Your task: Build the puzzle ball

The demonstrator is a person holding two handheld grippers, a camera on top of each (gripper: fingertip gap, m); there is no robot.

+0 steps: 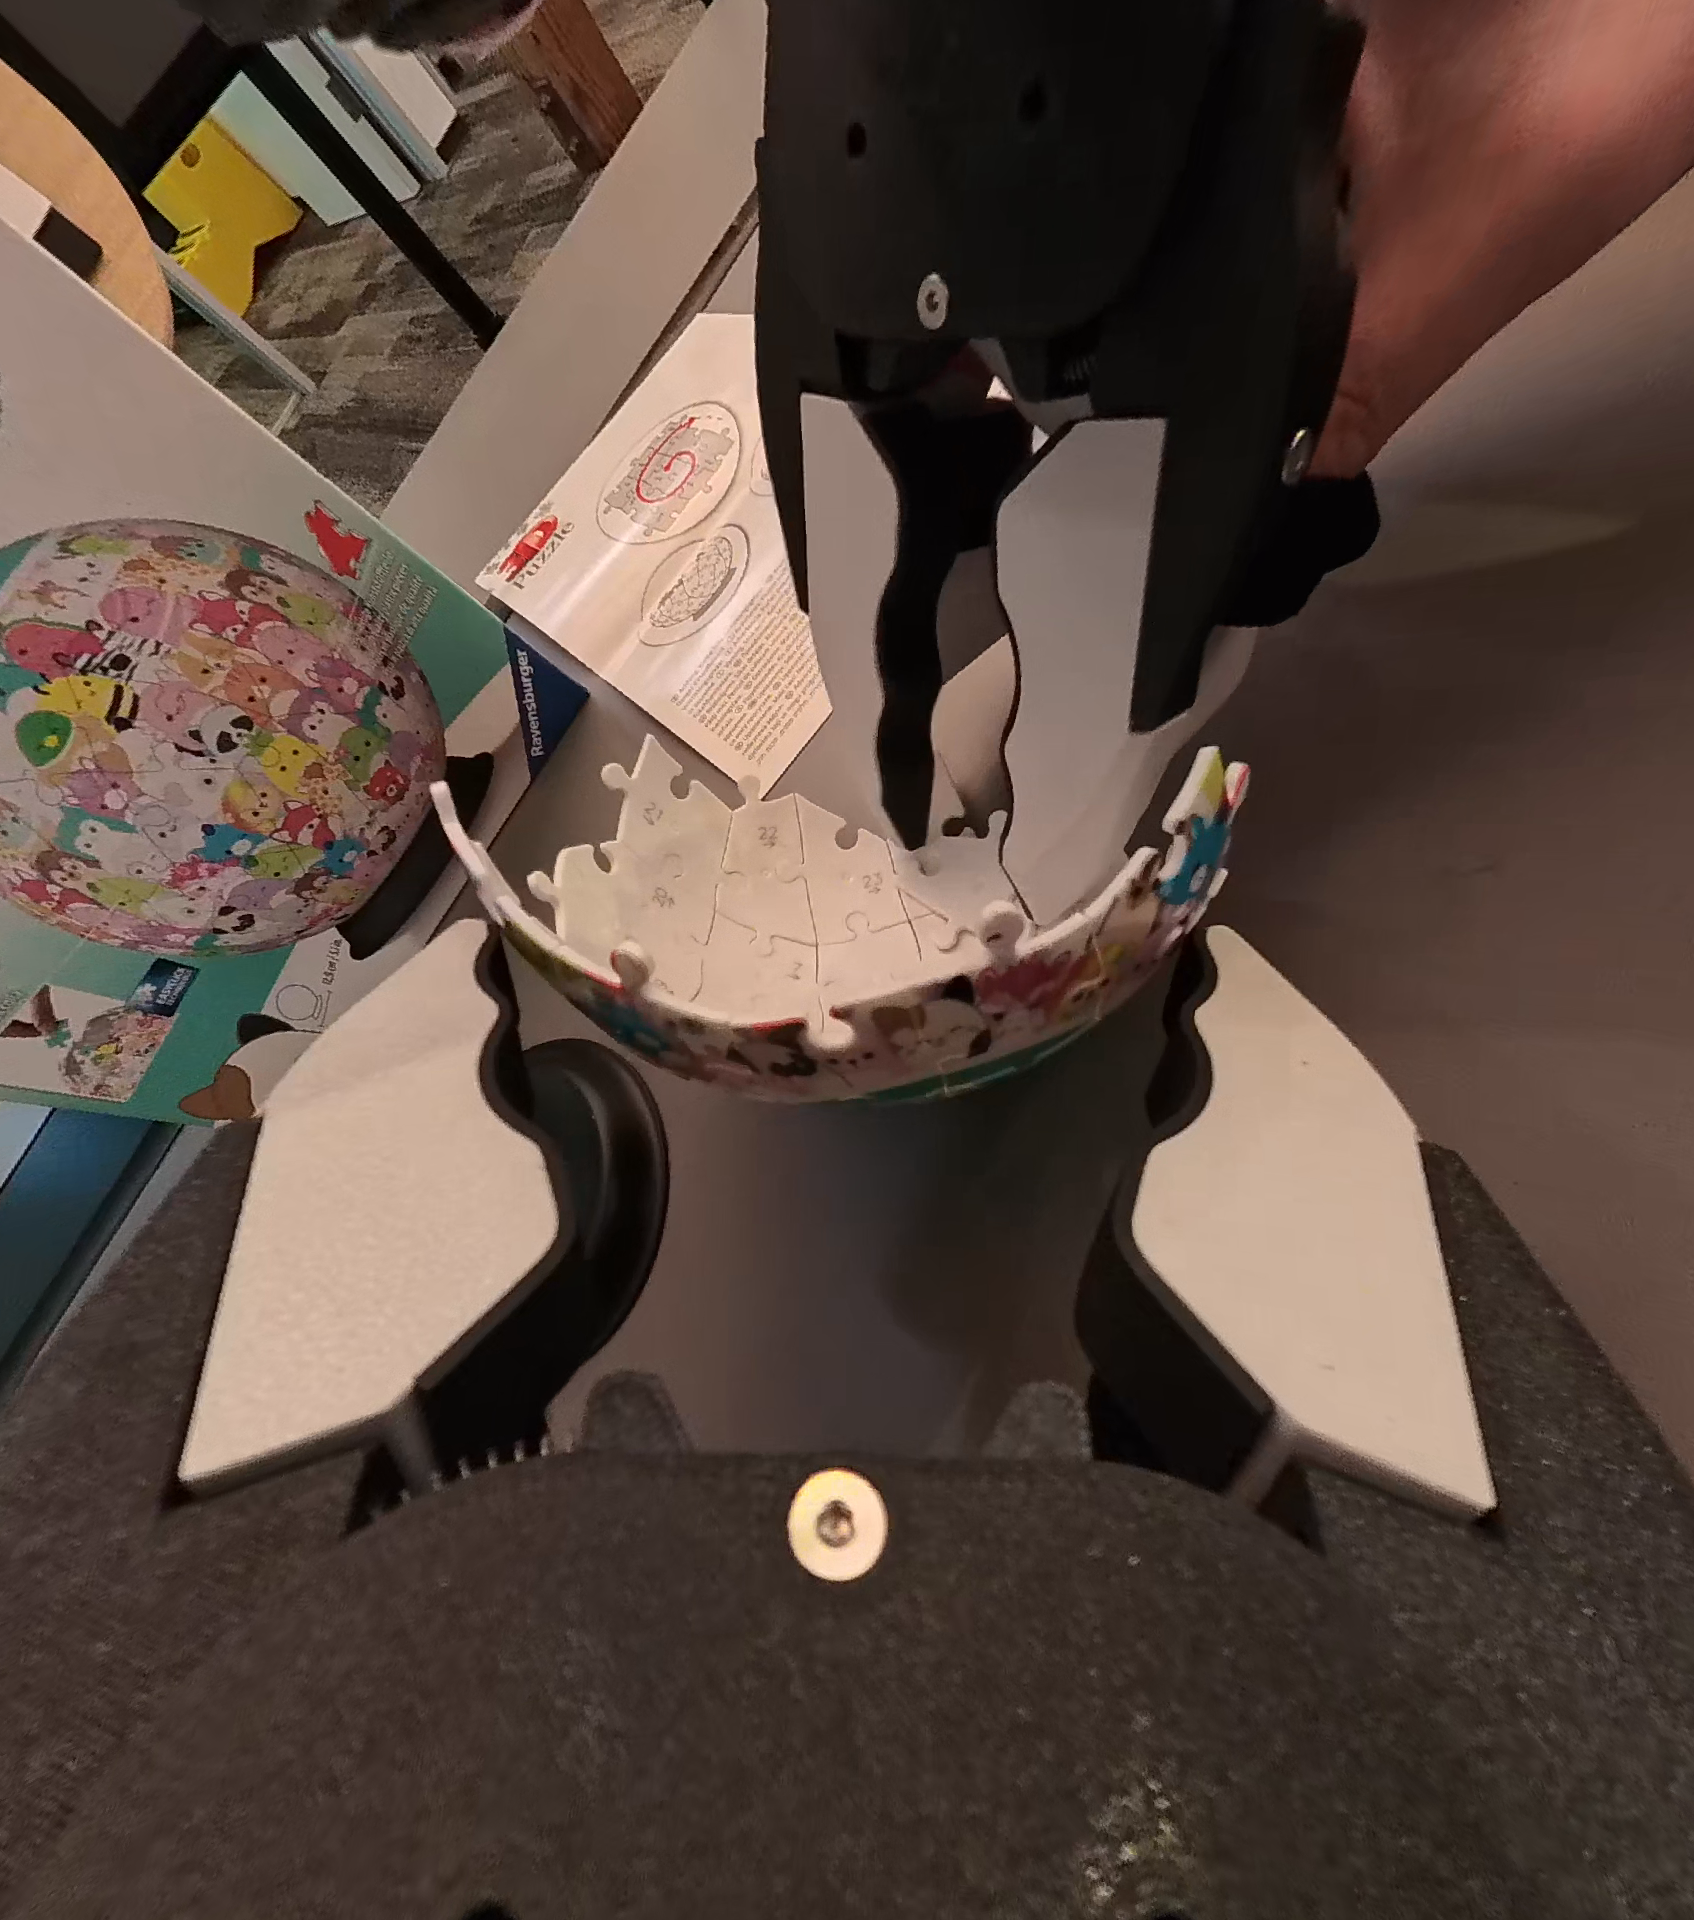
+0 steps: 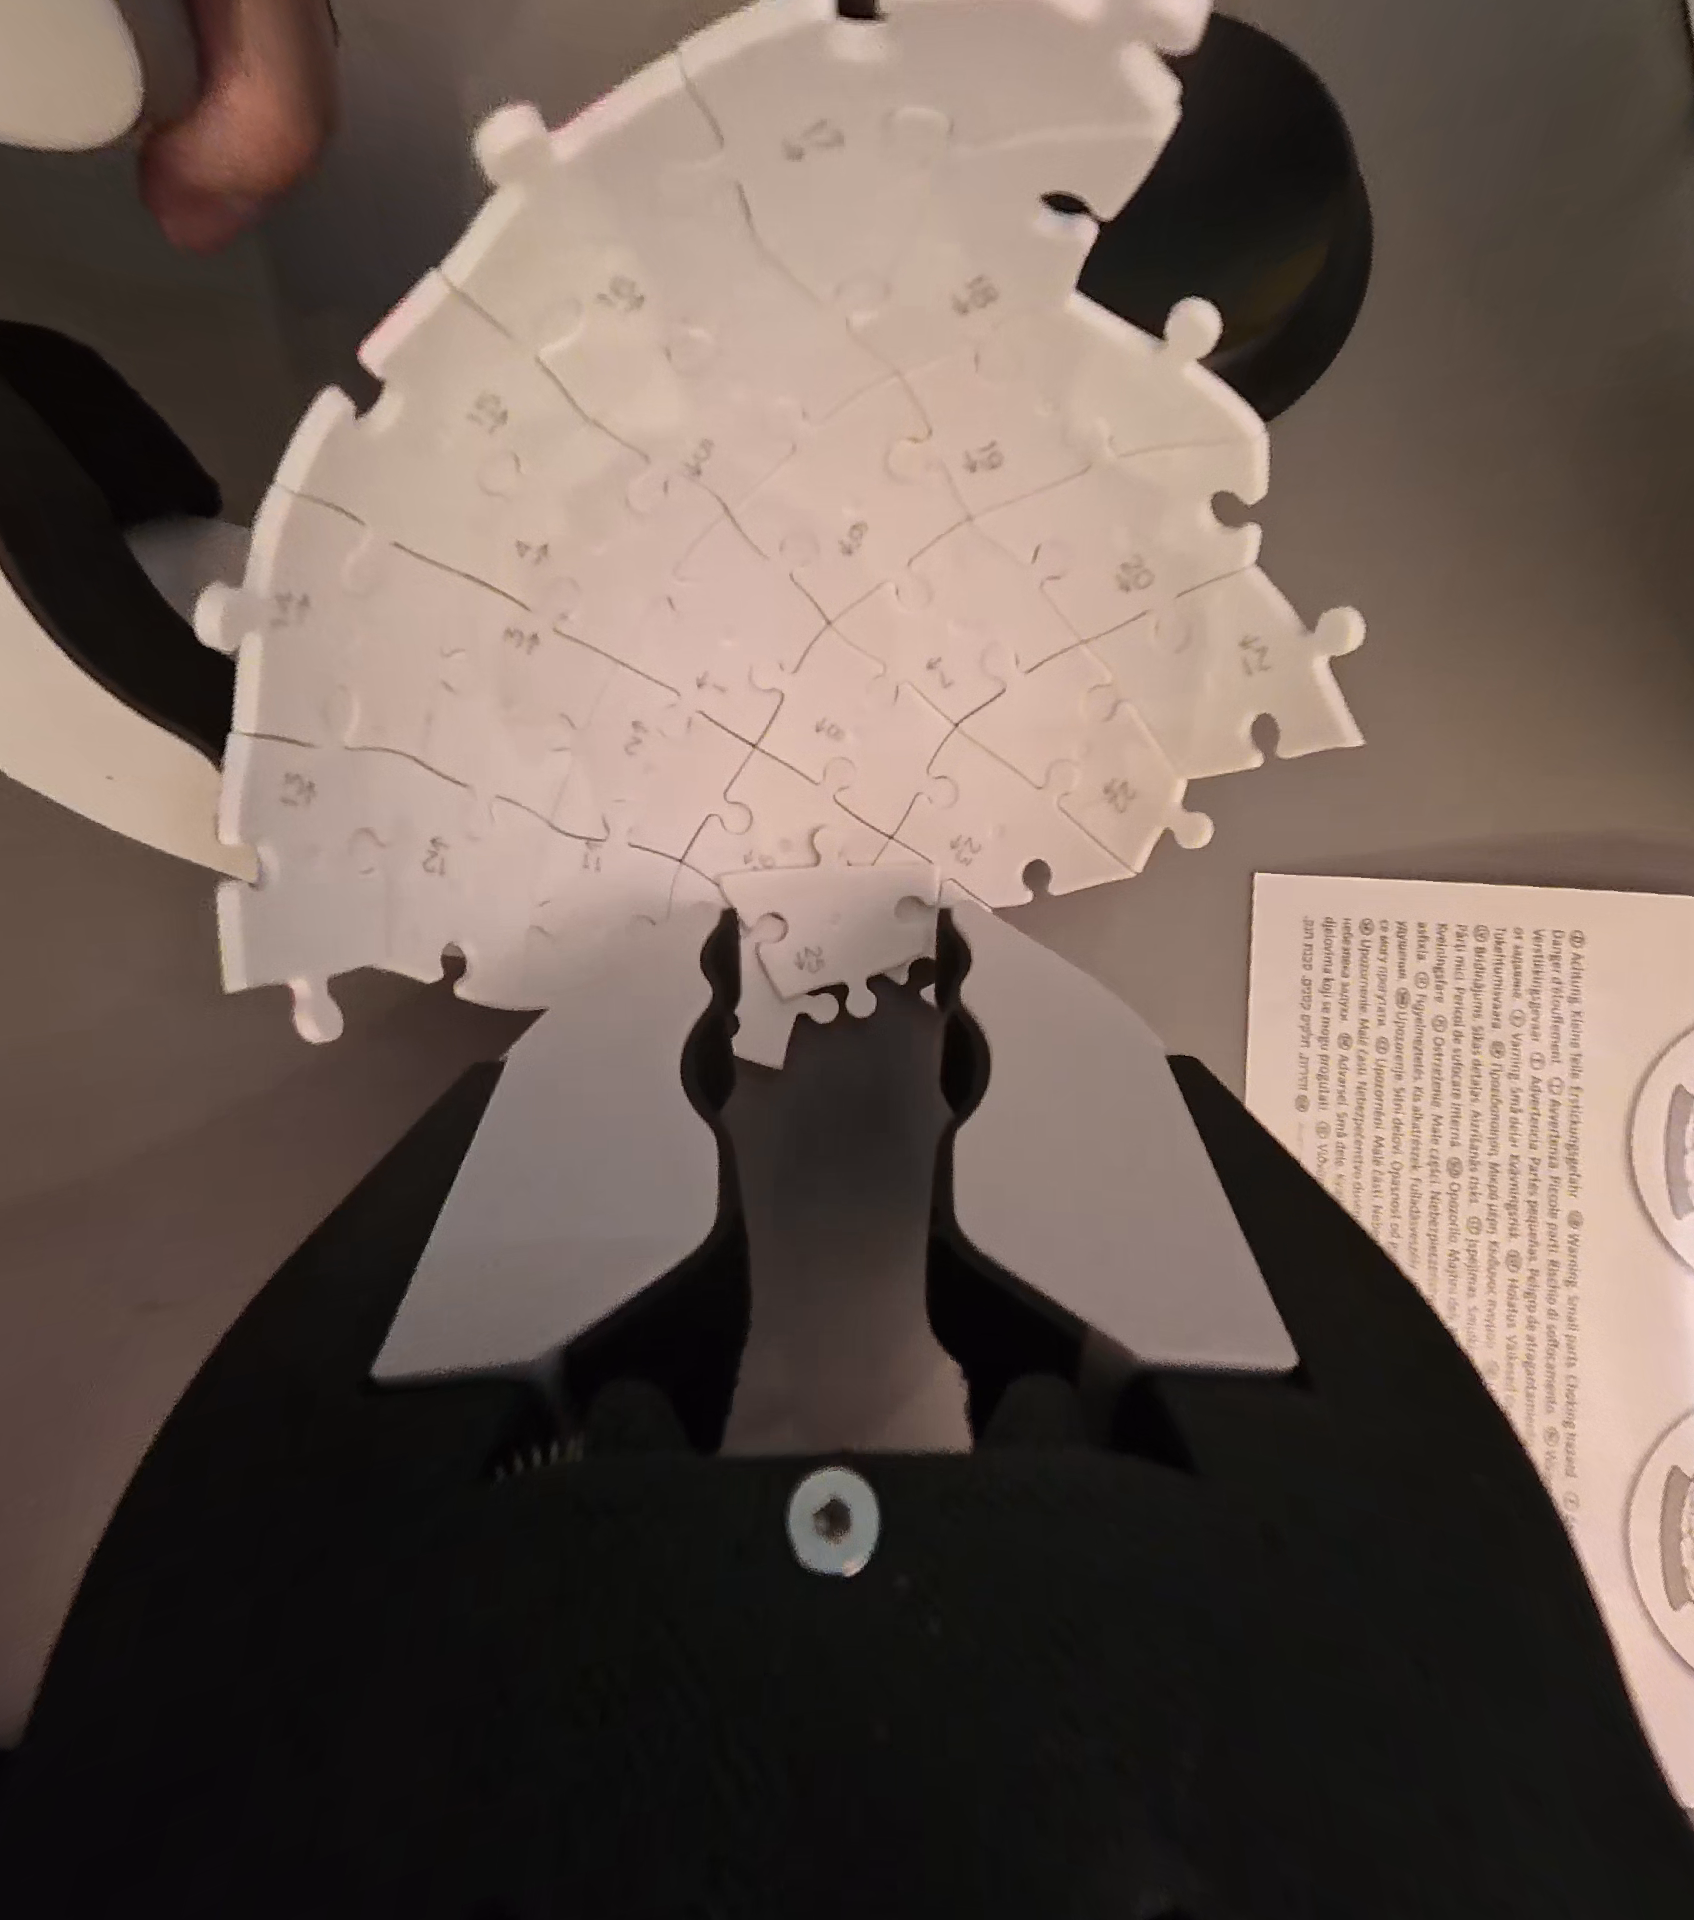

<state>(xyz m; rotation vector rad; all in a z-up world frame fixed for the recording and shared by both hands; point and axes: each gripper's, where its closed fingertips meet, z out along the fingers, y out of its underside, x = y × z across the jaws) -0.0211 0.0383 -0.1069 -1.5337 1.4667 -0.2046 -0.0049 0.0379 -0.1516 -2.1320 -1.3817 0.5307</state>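
Note:
The half-built puzzle ball (image 1: 822,935) is a bowl-shaped shell, white inside and colourful outside. It sits between the tips of my left gripper (image 1: 843,966), whose fingers (image 1: 407,1195) touch its outer sides and hold it. In the right wrist view the shell (image 2: 718,520) faces the camera with its white inside. My right gripper (image 2: 838,935) is shut on a loose white puzzle piece (image 2: 827,961) and holds it against the shell's near edge. From the left wrist view the right gripper (image 1: 926,831) reaches down from above onto the shell's far rim.
The puzzle box (image 1: 147,727) lies to the left on the grey table (image 1: 1445,935). An instruction sheet (image 1: 677,582) lies beyond the shell, also in the right wrist view (image 2: 1549,1247). A black ring stand (image 1: 604,1143) sits under the left finger. A hand (image 1: 1497,208) holds the right gripper.

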